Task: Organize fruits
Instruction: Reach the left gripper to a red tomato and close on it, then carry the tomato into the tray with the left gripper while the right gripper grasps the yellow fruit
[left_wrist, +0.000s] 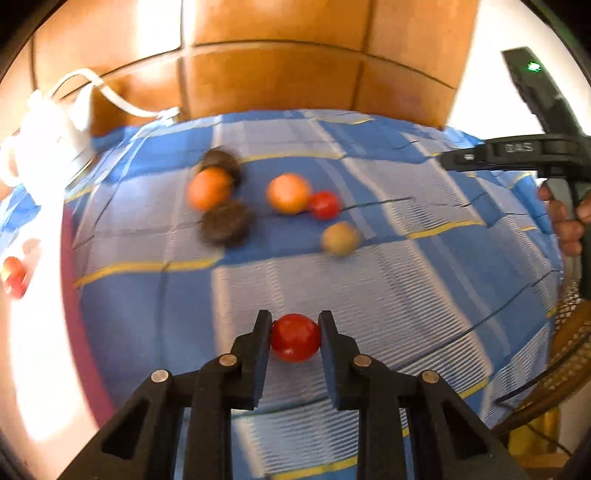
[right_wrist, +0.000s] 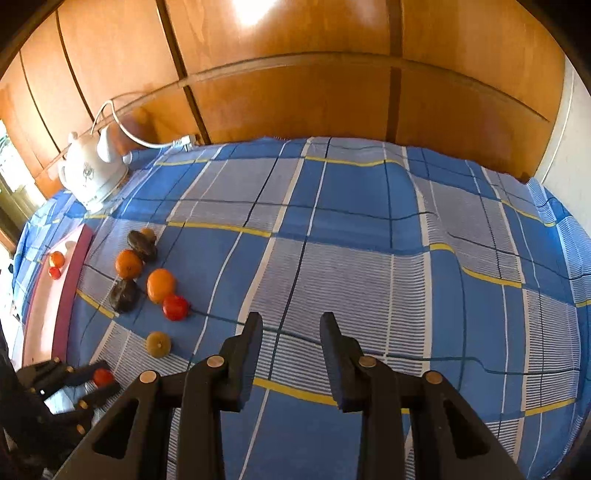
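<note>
My left gripper (left_wrist: 295, 318) is shut on a small red tomato (left_wrist: 295, 338) just above the blue checked cloth (left_wrist: 369, 295). The right wrist view shows the same tomato (right_wrist: 102, 376) at the lower left. Further along the cloth lie two oranges (left_wrist: 209, 188) (left_wrist: 289, 193), two dark fruits (left_wrist: 226, 223) (left_wrist: 221, 162), another red tomato (left_wrist: 325, 205) and a yellowish fruit (left_wrist: 340, 238). My right gripper (right_wrist: 291, 319) hangs open over bare cloth, right of the fruit, with nothing between its fingers.
A pink tray (right_wrist: 70, 280) at the left edge holds two small red fruits (right_wrist: 57, 258). A white kettle (right_wrist: 92, 173) with a cord stands at the back left, before wooden panels. A person's hand (left_wrist: 565, 221) and a wicker chair (left_wrist: 569, 350) are on the right.
</note>
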